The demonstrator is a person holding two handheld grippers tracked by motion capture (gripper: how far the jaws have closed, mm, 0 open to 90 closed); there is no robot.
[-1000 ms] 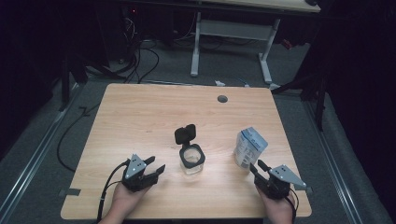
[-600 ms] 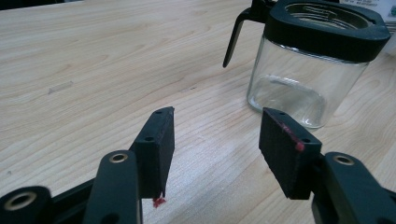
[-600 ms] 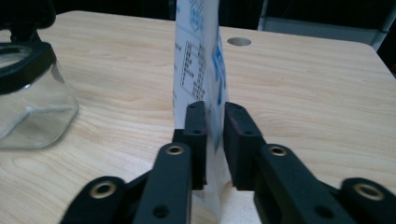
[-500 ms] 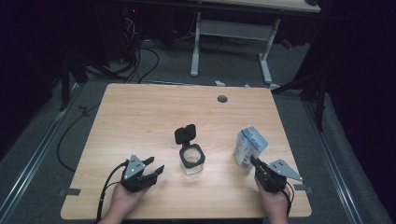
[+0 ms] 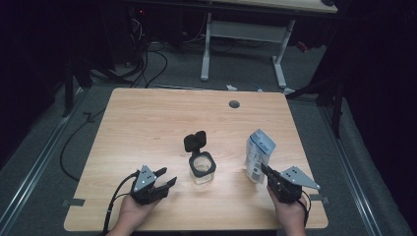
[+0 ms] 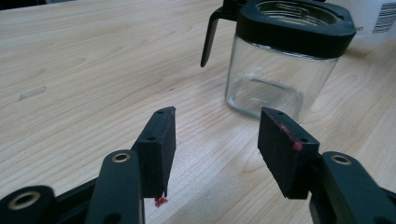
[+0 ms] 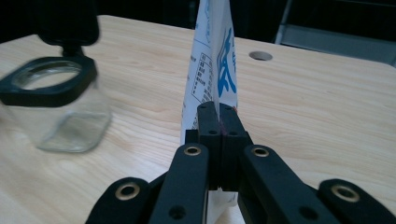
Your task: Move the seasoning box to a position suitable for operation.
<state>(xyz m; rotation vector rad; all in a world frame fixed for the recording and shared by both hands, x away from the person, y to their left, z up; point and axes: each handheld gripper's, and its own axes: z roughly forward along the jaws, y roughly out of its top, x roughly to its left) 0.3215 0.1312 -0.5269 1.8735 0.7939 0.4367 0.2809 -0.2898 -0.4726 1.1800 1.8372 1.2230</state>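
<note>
The right gripper has its jaws pressed together on the thin edge of a white and blue pouch, pinching it low at the seam; having just been closing, they now clamp the packet, which stands upright above them. In the high view that right gripper sits at about four o'clock on the wooden table, held by the person's right hand, with the pouch rising just beyond its tips towards eleven o'clock. The left gripper stands open with nothing between its pads, though its jaws have just been closing a little; bare wood lies under them. Past it, towards one o'clock in the left gripper view, is a square glass jar with a black collar, its hinged black lid flipped up. In the high view the left gripper lies at seven o'clock, the jar near the middle, between the two grippers, apart from both
</note>
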